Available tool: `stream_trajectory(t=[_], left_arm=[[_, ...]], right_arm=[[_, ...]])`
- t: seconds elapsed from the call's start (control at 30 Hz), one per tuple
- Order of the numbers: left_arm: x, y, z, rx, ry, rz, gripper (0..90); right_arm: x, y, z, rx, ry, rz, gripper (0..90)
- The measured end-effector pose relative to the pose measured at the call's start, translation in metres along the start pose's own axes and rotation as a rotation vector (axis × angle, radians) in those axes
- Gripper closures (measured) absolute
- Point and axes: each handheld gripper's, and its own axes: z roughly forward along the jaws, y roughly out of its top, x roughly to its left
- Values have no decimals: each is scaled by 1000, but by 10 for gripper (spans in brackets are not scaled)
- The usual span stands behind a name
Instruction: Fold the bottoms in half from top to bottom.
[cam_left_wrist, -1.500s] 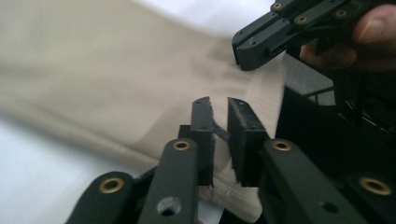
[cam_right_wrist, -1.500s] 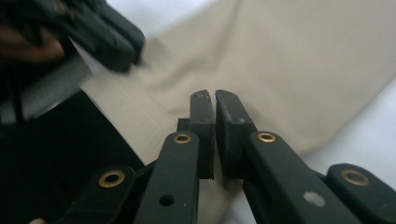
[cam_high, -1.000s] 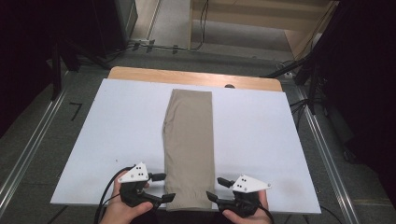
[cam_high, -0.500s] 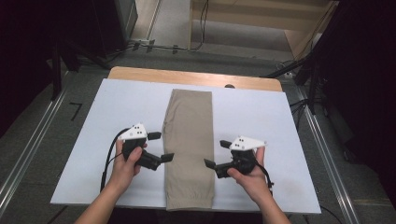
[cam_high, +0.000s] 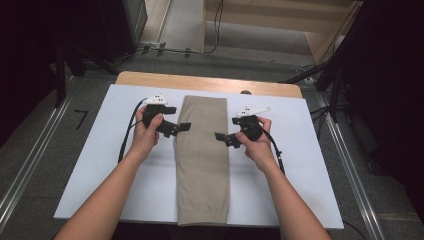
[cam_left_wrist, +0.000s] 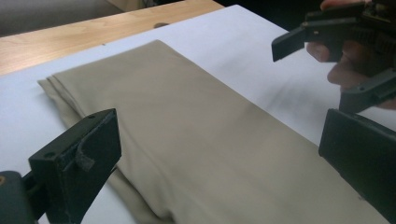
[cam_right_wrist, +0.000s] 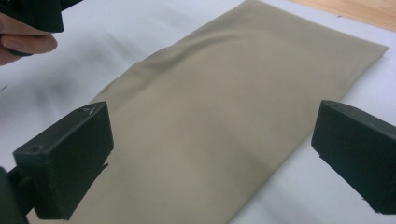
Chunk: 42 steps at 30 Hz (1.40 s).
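Note:
A pair of khaki trousers (cam_high: 202, 155), folded into a long strip, lies lengthwise down the middle of the white board (cam_high: 300, 165). My left gripper (cam_high: 176, 129) hovers at the strip's left edge, jaws pointing inward over the cloth. My right gripper (cam_high: 226, 139) faces it from the right edge. Both have just been opening and stand wide, with nothing between the jaws. In the left gripper view the gripper (cam_left_wrist: 224, 154) frames the trousers (cam_left_wrist: 187, 121) below. The right gripper view shows the gripper (cam_right_wrist: 215, 158) apart above the trousers (cam_right_wrist: 224, 93).
The board rests on a wooden table (cam_high: 210, 82) whose far edge shows behind it. The trousers' cuffed end (cam_high: 202, 215) lies by the near edge. Metal rails (cam_high: 30, 160) run along the floor on both sides, with dark stands and cables at the back.
Both hands have moved from the near, cuffed end up along the trousers' sides to their far half. The jaws stand wider than before. The trousers have not shifted.

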Motion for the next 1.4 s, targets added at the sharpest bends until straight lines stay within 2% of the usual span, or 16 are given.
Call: stream_trajectory(t=[0.1,0.2,0.3,0.47,0.57,0.63,0.67,0.73,0.83,0.9,0.97,1.07,1.13,1.23,1.33,1.4], left_arm=[[19,8,16,14,17,-28,0],[39,14,35,70,54,-69,4],[58,16,52,124,132,-120,87],[82,23,70,171,156,-175,161],[90,26,76,172,236,-195,283],[96,23,80,180,256,-222,381],[97,22,83,190,259,-227,406],[95,23,87,189,283,-196,432],[93,24,91,187,295,-190,473],[91,23,92,190,306,-173,477],[89,24,95,171,306,-218,491],[86,24,98,182,332,-193,531],[86,24,97,187,339,-188,574],[89,23,96,174,327,-204,598],[89,23,96,171,330,-214,609],[88,25,97,172,343,-253,611]], right_arm=[[-11,4,11,2,13,20,0],[-15,4,17,14,23,41,0],[-19,4,19,18,16,69,0],[-24,1,16,39,-6,80,0],[-26,0,13,41,-11,91,7],[-28,1,13,22,-43,109,123],[-31,1,14,17,-58,121,132],[-36,3,19,28,-72,139,147],[-42,9,27,59,-142,136,239],[-47,14,30,56,-178,153,361],[-55,19,34,36,-180,195,409],[-67,25,44,34,-217,217,431],[-73,27,50,38,-241,186,432],[-84,31,58,31,-269,151,432],[-95,36,66,68,-267,169,432],[-98,38,73,63,-261,187,433]])
